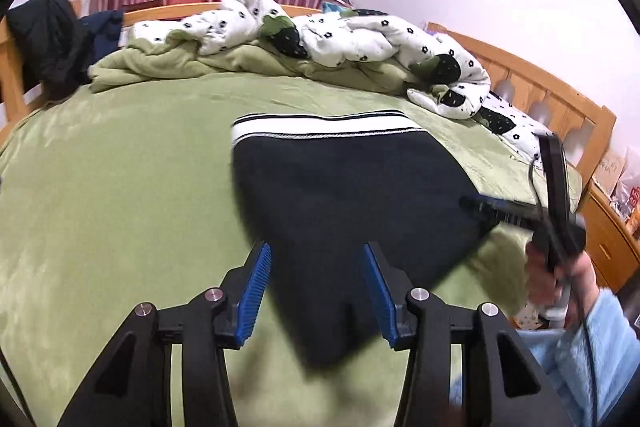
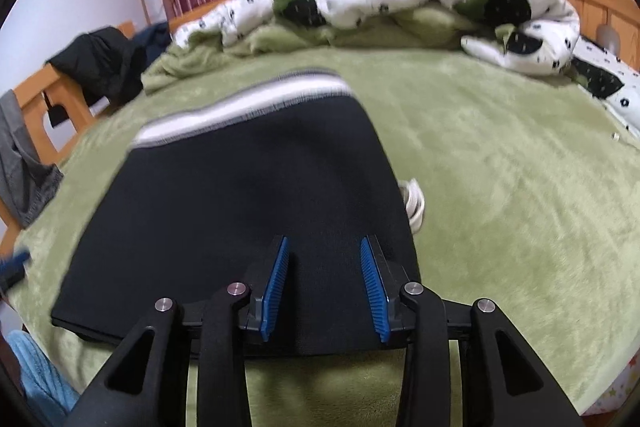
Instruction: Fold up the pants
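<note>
— Both grippers: what do they hold?
— Nothing. The left gripper point(image 1: 316, 293) and right gripper point(image 2: 325, 287) gape wide over the folded pants point(image 2: 248, 227), mid-frame on the bed point(image 2: 500, 187).
— Hidden parts?
— Their near edge blurs.

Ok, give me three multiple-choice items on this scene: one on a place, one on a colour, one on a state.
1. Where do the pants lie?
A. on the green bedspread
B. on the floor
C. on a chair

2. What colour is the waistband stripe?
A. red
B. white
C. yellow

3. How does the right gripper stand?
A. shut on the pants
B. shut on the quilt
C. open, empty

Answers: 1 A, green cover shows around the pants; 2 B, a white band runs between dark lines; 3 C, its blue pads stand apart with nothing pinched between them.
</note>
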Motion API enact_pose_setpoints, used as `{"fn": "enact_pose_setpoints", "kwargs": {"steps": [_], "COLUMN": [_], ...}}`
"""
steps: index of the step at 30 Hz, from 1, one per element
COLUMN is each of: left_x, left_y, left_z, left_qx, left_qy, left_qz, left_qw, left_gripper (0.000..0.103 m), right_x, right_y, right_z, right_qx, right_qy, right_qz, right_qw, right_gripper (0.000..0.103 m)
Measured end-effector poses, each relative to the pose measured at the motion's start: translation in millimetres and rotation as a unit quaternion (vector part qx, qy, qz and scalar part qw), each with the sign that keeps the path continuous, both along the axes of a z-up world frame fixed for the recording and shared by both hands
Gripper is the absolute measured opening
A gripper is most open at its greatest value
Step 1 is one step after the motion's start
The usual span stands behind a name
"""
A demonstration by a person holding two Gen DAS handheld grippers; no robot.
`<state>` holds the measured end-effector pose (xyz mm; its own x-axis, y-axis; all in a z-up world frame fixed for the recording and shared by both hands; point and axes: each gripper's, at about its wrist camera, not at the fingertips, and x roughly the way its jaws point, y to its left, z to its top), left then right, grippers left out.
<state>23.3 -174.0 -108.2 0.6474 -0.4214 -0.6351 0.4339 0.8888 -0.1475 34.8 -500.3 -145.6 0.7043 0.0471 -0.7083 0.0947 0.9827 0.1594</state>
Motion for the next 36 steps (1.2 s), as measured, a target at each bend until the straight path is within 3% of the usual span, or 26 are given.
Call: {"fn": "enact_pose_setpoints", "kwargs": {"steps": [3,5,7,9,11,15,18,22,25,27,30,36], "left_x": [20,16,7,13,27,66,110,159,196,198,182,161], "left_y": [-20,-22,-21,-16,-3,6,-3,-29,-39,-43,-45,5], "left_z": [-40,-64,-64,-60,-50,-35,-23,-18,-54,-68,-66,-69], "left_qx": [0.03,0.041,0.045,0.037,0.003,-0.009,-0.031,0.0,0.037,0.048,0.061,-0.03], "left_qy": [0.065,0.067,0.044,0.068,0.094,0.063,0.059,0.034,0.076,0.069,0.041,0.123], "left_qz": [-0.001,0.007,-0.004,-0.01,-0.003,0.034,0.03,0.02,0.045,0.041,0.033,0.039], "left_qw": [0.9975,0.9969,0.998,0.9969,0.9956,0.9974,0.9974,0.9992,0.9954,0.9956,0.9967,0.9911], "left_gripper": [0.046,0.048,0.049,0.051,0.052,0.057,0.057,0.057,0.057,0.061,0.065,0.074], "right_x": [0,-3,-6,-8,-8,24,70,127,164,180,183,145], "right_y": [7,7,5,2,-2,-1,0,9,12,1,-11,-35], "right_z": [-12,-12,-11,-8,-1,21,34,40,15,-4,-2,16], "right_qx": [-0.042,-0.043,-0.029,-0.018,-0.002,-0.047,-0.049,-0.078,-0.12,-0.096,-0.059,-0.023], "right_qy": [0.012,0.017,0.02,0.018,0.009,-0.012,-0.019,-0.023,0.013,0.036,0.046,0.041], "right_qz": [0.011,0.008,0.007,0.009,0.014,-0.006,-0.002,0.025,0.025,0.018,0.012,0.017], "right_qw": [0.999,0.999,0.999,1.0,1.0,0.999,0.999,0.996,0.992,0.995,0.997,0.999], "right_gripper": [0.037,0.037,0.037,0.038,0.039,0.045,0.044,0.044,0.044,0.044,0.051,0.061]}}
